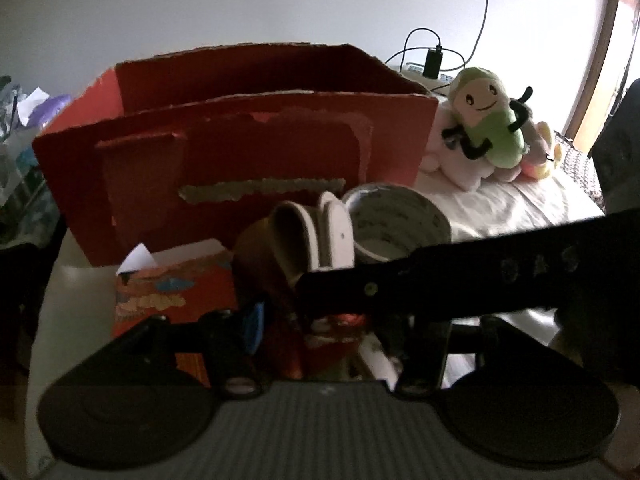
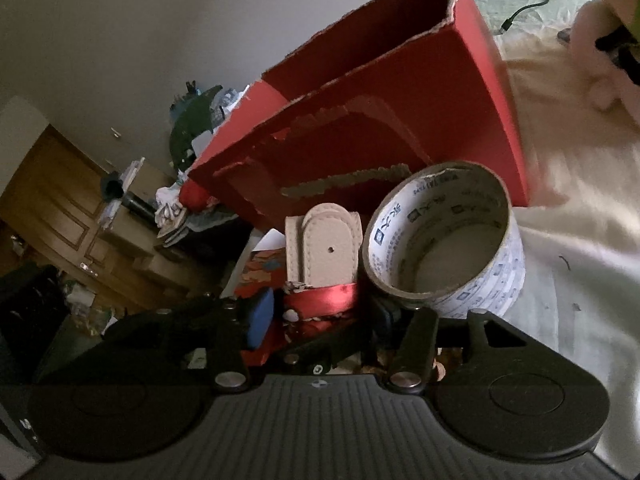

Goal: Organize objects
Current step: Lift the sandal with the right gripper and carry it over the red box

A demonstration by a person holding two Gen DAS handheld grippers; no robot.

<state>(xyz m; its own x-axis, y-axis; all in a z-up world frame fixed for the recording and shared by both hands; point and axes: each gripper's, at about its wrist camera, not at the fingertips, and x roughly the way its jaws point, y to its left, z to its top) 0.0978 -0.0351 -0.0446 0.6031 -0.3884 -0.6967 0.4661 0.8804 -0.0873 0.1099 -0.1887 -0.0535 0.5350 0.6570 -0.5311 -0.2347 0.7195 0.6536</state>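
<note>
Between your two grippers sits a small heap: a cream leather strap [image 2: 326,250], a roll of printed packing tape [image 2: 444,240] just to its right, and a shiny red item [image 2: 320,298] beneath them. Your right gripper [image 2: 320,320] has its fingers [image 2: 260,318] spread either side of the red item, but you cannot tell whether they press on it. Your left gripper [image 1: 316,332] looks at the same heap, and its fingers [image 1: 252,326] are partly hidden, so their grip cannot be told either.

Only your left view shows the other tool's black arm [image 1: 460,276] crossing in front of the tape [image 1: 396,224], the patterned orange box [image 1: 172,292] left of the heap, and the green plush toy [image 1: 488,120] lying on pale plush to the right of the torn red carton [image 1: 240,152].

Only your right view shows wooden cabinets [image 2: 60,208] and clutter beyond the carton's [image 2: 380,120] left end, and the white sheet [image 2: 580,220] of the bed spreading to the right.
</note>
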